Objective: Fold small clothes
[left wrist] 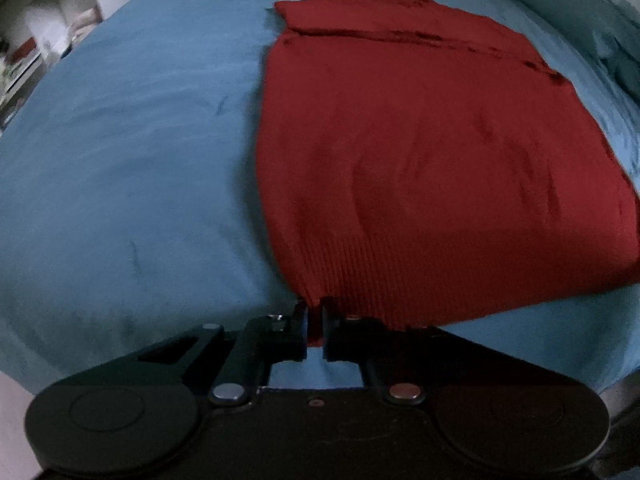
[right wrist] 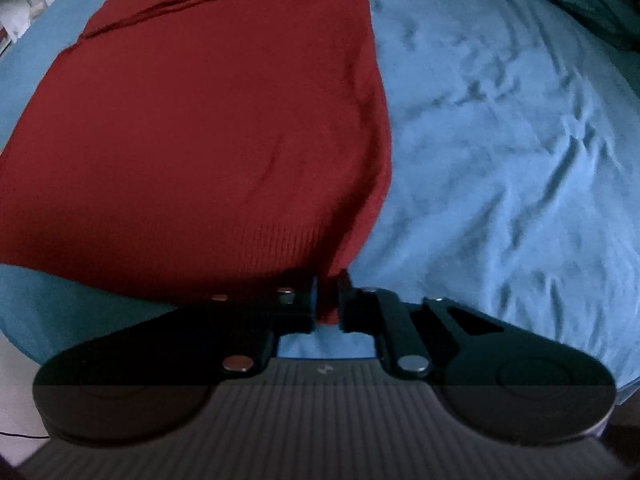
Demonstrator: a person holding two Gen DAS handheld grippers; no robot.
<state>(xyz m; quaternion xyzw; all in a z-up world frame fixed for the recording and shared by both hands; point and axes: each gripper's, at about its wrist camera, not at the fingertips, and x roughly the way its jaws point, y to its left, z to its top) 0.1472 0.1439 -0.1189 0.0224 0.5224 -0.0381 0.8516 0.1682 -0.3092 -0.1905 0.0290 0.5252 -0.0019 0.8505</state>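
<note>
A dark red knit garment [left wrist: 420, 152] lies spread on a blue bedsheet [left wrist: 120, 168], sides folded in, ribbed hem nearest me. My left gripper [left wrist: 315, 320] is shut on the hem's near left corner. In the right wrist view the same red garment [right wrist: 208, 128] fills the left half. My right gripper [right wrist: 329, 300] is shut on the hem's near right corner. The hem edge between the two grips lifts slightly off the sheet. A fold line crosses the garment's far end [left wrist: 400, 36].
The blue bedsheet [right wrist: 500, 160] is wrinkled to the right of the garment. A darker teal blanket [right wrist: 580, 0] is bunched at the far right. White shelves [left wrist: 48, 40] stand beyond the bed at far left. The bed's near edge runs beneath both grippers.
</note>
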